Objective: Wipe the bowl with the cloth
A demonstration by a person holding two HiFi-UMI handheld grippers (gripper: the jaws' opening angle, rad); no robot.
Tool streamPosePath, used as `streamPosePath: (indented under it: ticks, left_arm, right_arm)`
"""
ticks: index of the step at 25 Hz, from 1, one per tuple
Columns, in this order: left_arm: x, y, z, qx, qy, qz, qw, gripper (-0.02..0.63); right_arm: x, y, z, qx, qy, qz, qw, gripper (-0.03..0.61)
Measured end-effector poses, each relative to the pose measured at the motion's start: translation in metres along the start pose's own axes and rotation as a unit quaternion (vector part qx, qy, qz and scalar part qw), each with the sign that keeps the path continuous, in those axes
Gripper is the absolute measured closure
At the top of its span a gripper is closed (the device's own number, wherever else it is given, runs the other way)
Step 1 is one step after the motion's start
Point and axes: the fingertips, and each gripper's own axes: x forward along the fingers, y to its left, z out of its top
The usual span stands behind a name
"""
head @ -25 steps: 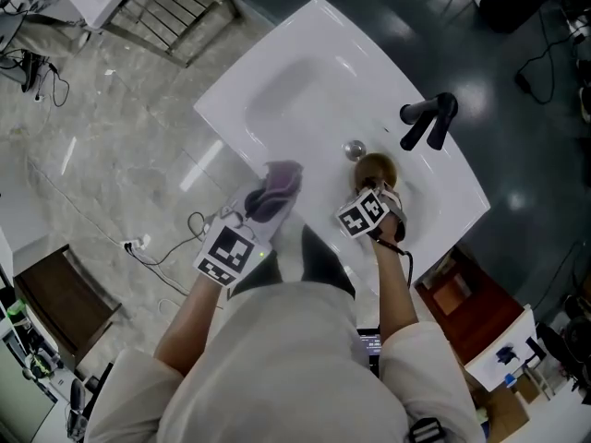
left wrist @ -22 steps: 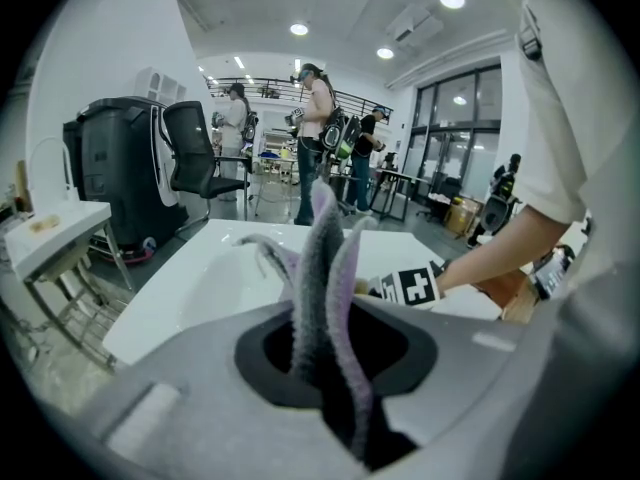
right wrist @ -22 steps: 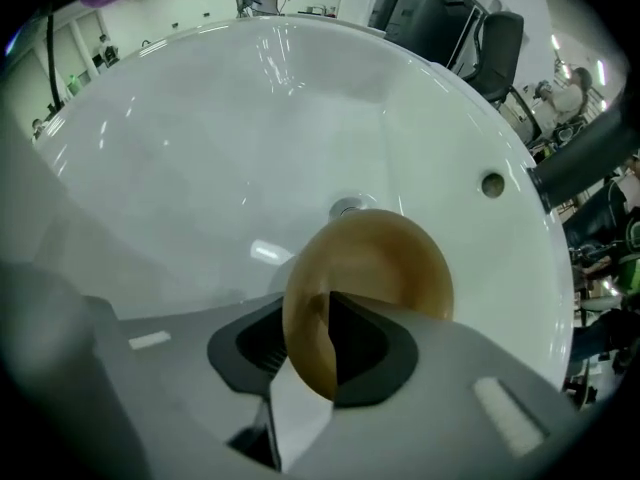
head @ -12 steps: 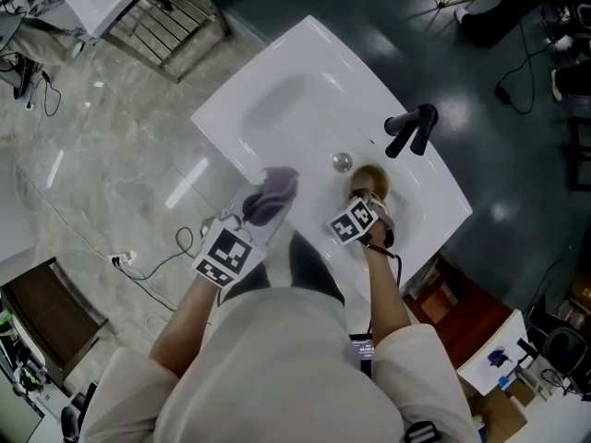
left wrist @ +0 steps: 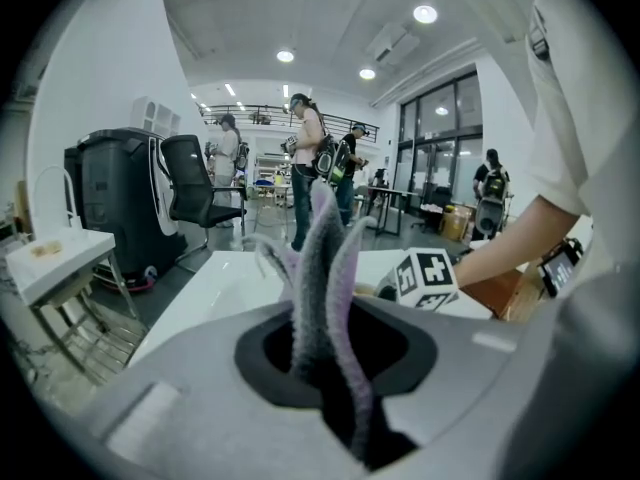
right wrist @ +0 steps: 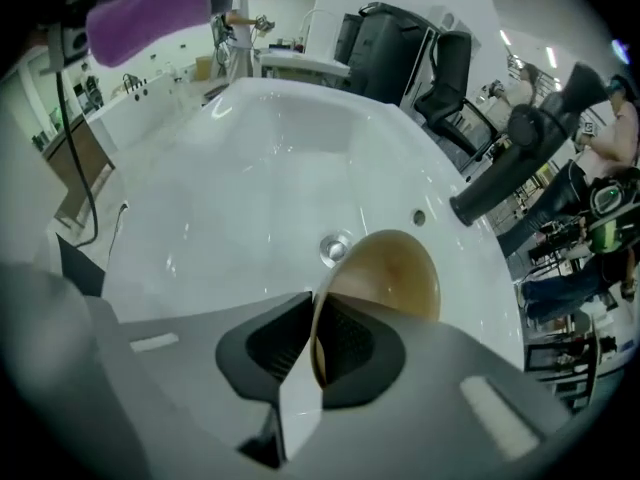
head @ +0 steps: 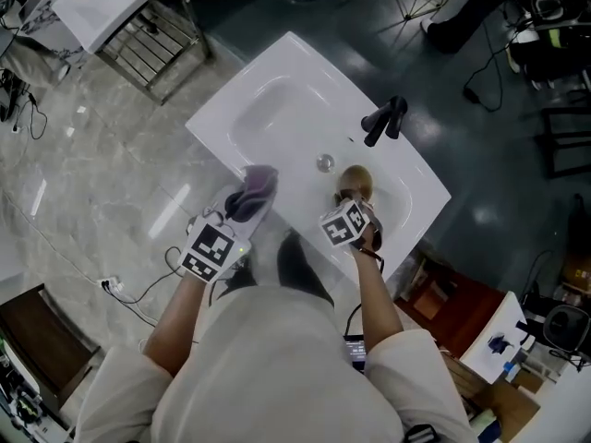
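A brown bowl stands tilted on its edge in the white sink, just right of the drain. My right gripper comes at it from the near side. Its jaws are closing, with the pads pressing the bowl's thin rim between them. My left gripper hovers over the sink's near-left rim, shut on a purple-grey cloth. The cloth sticks up in folds from the left gripper. In the right gripper view the cloth shows at the top left.
A black faucet stands at the sink's far right edge, seen close in the right gripper view. A metal rack and cables lie on the floor to the left. Several people stand far off.
The head view has swung, so the sink sits further left and down in the picture. Both grippers keep about the same places at the sink. The left still holds the cloth.
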Motion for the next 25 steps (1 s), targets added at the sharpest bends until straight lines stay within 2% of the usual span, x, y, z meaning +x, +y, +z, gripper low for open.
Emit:
streamPosePath:
  ticks: [4,11,21,25]
  left_arm:
    - [-0.022,-0.006,0.005,0.003,-0.024,0.001,0.9997,0.546]
    - [-0.054,-0.028,0.023,0.013,-0.062,-0.010,0.9979,0.546]
    - [-0.088,-0.050,0.048,0.042,-0.100,-0.039,0.9933,0.546]
    - [-0.100,-0.071,0.068,0.064,-0.126,-0.061,0.9881,0.546]
  right_arm:
    - [-0.043,0.013,0.016,0.053,-0.052,0.009,0.997,0.555]
    - [-0.122,0.035,0.036,0.133,-0.148,0.032,0.979,0.557]
    - [-0.223,0.049,0.050,0.175,-0.240,-0.004,0.955,0.557]
    - [-0.260,0.060,0.044,0.191,-0.277,0.004,0.942,0.557]
